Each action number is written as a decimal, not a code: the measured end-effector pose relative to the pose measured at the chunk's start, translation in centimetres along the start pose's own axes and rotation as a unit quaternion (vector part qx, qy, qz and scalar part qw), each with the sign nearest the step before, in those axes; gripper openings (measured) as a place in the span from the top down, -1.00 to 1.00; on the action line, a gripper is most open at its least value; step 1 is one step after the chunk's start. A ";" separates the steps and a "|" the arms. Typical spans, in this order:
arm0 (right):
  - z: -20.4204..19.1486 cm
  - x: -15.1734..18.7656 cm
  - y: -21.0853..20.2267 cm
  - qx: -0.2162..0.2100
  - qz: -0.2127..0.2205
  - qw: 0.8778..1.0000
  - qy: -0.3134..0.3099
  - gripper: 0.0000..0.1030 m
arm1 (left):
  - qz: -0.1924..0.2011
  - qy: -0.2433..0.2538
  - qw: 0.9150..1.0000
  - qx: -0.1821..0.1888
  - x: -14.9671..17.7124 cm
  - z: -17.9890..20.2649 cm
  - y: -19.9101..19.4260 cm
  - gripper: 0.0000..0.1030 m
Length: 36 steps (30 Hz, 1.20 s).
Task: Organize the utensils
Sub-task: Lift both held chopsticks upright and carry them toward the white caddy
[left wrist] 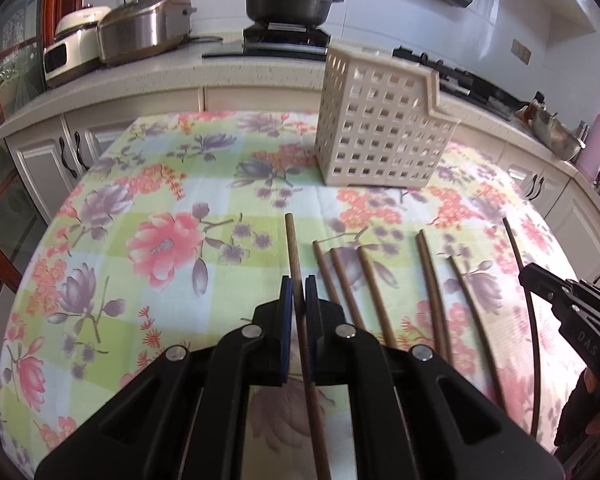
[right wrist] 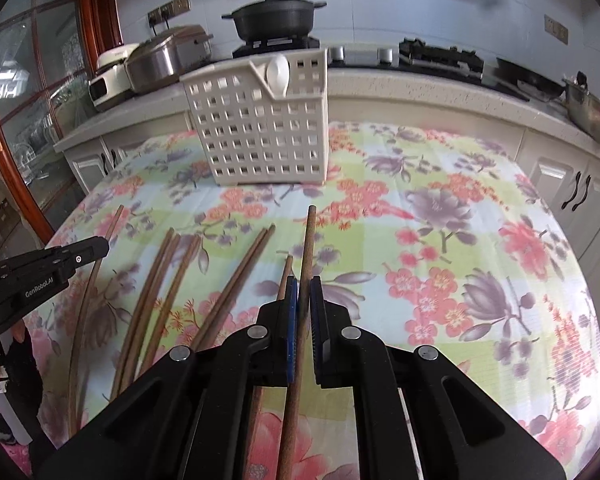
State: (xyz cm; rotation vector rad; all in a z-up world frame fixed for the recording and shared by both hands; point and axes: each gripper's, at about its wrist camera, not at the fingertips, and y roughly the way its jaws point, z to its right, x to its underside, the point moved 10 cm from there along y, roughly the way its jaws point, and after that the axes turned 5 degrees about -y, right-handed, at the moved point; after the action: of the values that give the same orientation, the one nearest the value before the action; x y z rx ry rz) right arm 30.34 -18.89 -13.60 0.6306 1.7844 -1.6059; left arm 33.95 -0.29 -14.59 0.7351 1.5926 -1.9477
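Left tongs (left wrist: 299, 280): clenched on one brown chopstick (left wrist: 292, 248), which runs straight forward between the blue pads (left wrist: 286, 300) and sticks out beyond the tips.
Right tongs (right wrist: 304, 280): clenched on a second chopstick (right wrist: 309, 240), likewise held lengthwise between the pads, its end projecting ahead of the tips.
Loose chopsticks (left wrist: 374, 292): several lie on the table to the right of the left tongs, roughly parallel and fanned slightly (in the right wrist view the same group sits to the left of the right tongs (right wrist: 168, 280)). One thinner stick (right wrist: 284, 276) lies just left of the right tongs, close beside the held one.
Utensil basket (left wrist: 380, 132): cream, perforated, upright on the table, ahead of both tongs; ahead and to the right of the left tongs, ahead and slightly left of the right tongs (right wrist: 260, 128).
Spoon (right wrist: 277, 74): white, standing in a compartment of the basket (seen only from the right wrist).
Table (left wrist: 140, 200): covered by a floral cloth in green, pink and purple.
Background: black pot (left wrist: 288, 2) on a stove, beyond the basket; rice cookers (left wrist: 140, 28) ahead and to the left on the kitchen counter.
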 end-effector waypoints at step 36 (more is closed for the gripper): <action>-0.4 -2.6 -14.6 0.008 0.153 0.988 -0.004 0.86 | 0.191 0.037 0.981 -0.004 -1.8 3.7 -16.3 0.89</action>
State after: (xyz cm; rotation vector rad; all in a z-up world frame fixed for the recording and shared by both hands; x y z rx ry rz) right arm 21.53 -20.25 -1.80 0.8582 1.5810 -1.4115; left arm 23.66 -0.93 -1.26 1.0359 1.3778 -1.6501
